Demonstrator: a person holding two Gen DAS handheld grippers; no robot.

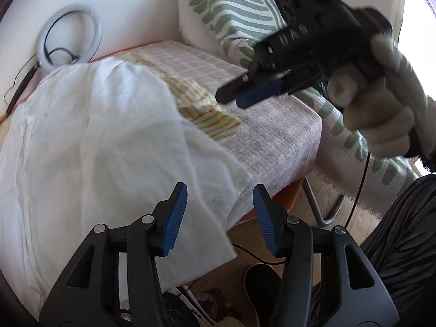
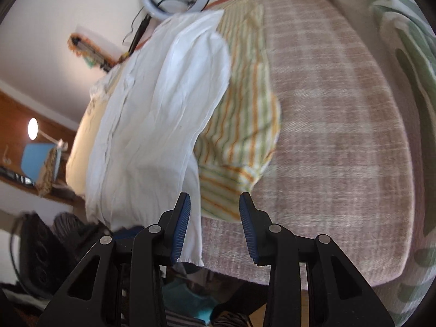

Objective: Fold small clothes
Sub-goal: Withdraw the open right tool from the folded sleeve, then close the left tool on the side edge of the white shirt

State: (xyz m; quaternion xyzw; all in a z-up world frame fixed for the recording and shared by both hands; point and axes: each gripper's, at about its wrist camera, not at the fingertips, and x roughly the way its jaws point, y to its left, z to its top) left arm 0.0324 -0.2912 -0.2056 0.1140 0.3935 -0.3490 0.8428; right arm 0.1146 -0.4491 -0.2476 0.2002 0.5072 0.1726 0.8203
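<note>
A white garment [image 1: 95, 136] lies spread over the pink checked table cover [image 1: 272, 136], its edge hanging off the near side. A striped yellow, green and orange garment [image 1: 215, 121] sticks out from under it. My left gripper [image 1: 219, 218] is open and empty above the white garment's hanging corner. My right gripper [image 1: 242, 92] hovers over the cover near the striped garment, held by a gloved hand. In the right wrist view the right gripper [image 2: 215, 226] is open and empty above the white garment [image 2: 152, 125] and the striped garment [image 2: 239, 125].
A ring light [image 1: 70, 35] with cables stands behind the table. A green striped cushion [image 1: 231, 5] lies at the far right. Under the table edge are a metal leg [image 1: 318, 204], a cable and a shoe [image 1: 261, 280] on the wooden floor.
</note>
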